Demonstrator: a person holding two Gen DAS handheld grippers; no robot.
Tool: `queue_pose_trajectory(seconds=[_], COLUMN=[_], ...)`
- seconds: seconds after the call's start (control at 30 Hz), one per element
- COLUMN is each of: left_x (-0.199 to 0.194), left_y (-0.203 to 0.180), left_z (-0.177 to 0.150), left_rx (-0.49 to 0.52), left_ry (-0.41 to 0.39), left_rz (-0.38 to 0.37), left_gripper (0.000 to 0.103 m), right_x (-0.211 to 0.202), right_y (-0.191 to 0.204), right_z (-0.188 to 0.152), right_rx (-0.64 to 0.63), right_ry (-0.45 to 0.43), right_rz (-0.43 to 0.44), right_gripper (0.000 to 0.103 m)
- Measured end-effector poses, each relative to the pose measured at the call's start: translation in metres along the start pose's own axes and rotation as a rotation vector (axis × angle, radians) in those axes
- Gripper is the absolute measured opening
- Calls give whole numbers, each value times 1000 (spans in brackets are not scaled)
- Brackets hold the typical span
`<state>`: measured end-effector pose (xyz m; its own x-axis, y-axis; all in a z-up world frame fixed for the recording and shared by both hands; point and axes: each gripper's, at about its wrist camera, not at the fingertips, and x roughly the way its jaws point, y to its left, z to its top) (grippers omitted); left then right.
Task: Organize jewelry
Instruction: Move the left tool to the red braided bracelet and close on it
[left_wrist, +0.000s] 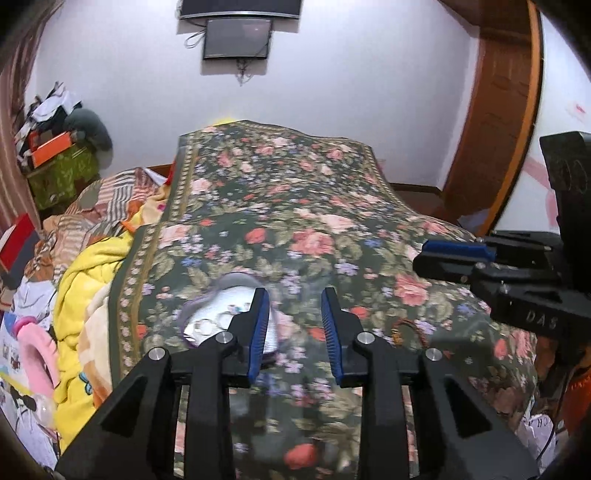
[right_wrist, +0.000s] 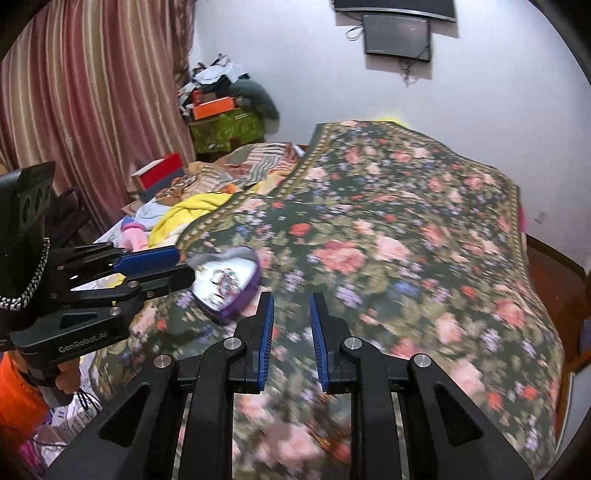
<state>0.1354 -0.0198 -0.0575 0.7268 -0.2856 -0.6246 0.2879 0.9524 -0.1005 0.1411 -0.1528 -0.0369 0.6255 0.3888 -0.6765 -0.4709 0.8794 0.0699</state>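
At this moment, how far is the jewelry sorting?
Partly done, it seems: rings and other pieces already lie in the open heart-shaped box on the floral bedspread. Nothing is in hand: the left hand-held gripper and right hand-held gripper are both empty, jaws apart. Left: a thin reddish-gold bangle, still on the bedspread.

Each hand-held gripper (left_wrist: 295, 332) is black plastic with ribbed blue pads (right_wrist: 266, 341), silver screws (left_wrist: 156, 354) and white "GenRobot.AI" lettering (right_wrist: 88, 341).
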Motion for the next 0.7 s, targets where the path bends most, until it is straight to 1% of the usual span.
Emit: queue_pose_trajectory(seconds=[0.13, 0.23, 0.37, 0.57, 0.7], left_x=[6, 16, 35, 64, 85], left_y=[-25, -40, -58, -77, -90], left_z=[-2, -8, -18, -30, -35], left_rx=[31, 49, 66, 81, 116], left_ry=[24, 56, 112, 191, 232], left_rz=[-31, -56, -85, -126, -129], left_gripper=[31, 33, 33, 33, 33], right_x=[-11, -15, -17, -15, -12], right_y=[-18, -29, -43, -59, -65], right_z=[-16, -27, -41, -55, -61], right_rx=[22, 32, 52, 88, 98], right_ry=[12, 30, 56, 86, 100], right_rz=[-42, -64, -80, -77, -72], right_gripper=[21, 22, 23, 23, 23])
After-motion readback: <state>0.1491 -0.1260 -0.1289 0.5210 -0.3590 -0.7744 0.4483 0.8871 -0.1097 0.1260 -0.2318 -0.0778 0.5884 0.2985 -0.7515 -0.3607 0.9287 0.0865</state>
